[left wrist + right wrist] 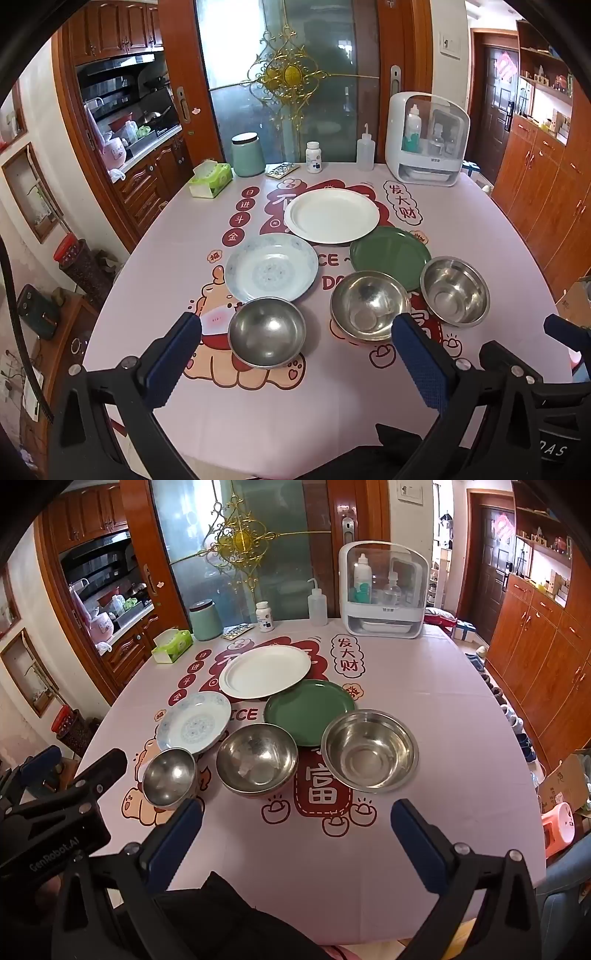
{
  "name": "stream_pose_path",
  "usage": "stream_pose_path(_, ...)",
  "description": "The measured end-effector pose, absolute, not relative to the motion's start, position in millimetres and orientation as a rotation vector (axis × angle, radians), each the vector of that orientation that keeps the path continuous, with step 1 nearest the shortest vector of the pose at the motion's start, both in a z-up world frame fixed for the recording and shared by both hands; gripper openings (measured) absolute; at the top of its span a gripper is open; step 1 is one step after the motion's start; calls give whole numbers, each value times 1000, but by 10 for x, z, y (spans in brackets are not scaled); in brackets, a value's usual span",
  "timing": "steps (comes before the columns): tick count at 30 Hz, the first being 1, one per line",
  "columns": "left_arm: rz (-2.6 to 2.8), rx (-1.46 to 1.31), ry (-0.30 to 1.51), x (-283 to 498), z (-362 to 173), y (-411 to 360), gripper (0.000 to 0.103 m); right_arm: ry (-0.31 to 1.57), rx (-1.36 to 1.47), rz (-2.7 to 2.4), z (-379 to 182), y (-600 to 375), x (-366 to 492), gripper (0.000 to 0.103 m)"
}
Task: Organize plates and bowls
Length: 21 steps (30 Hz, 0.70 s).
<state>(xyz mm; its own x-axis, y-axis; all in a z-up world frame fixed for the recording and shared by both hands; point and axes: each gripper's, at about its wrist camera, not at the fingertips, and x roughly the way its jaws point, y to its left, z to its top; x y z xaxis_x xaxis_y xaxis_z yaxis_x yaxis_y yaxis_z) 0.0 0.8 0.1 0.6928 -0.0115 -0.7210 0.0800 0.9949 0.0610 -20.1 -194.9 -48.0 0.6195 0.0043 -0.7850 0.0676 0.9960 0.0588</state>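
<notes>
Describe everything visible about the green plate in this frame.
The green plate is round and shallow, glossy dark green with a raised rim, and looks empty. It lies flat on the pink printed tablecloth, right of centre. The white plate behind overlaps or meets its edge; the largest steel bowl hides its near right rim.

steel bowls (pixel 370 751): shiny metal, ahead of right gripper (pixel 297 821);
green plate (pixel 310 710): glossy, beyond bowls;
white plate (pixel 265 671): matt;
gripper pads (pixel 173 840): blue, textured;
tablecloth (pixel 443 738): smooth, printed
</notes>
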Motion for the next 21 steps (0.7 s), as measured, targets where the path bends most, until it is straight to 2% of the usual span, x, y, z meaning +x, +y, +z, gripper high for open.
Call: stream_pose_path(21,-48,99,786,28,24,0,102,897,95,-31,-485,-1967,-190,102)
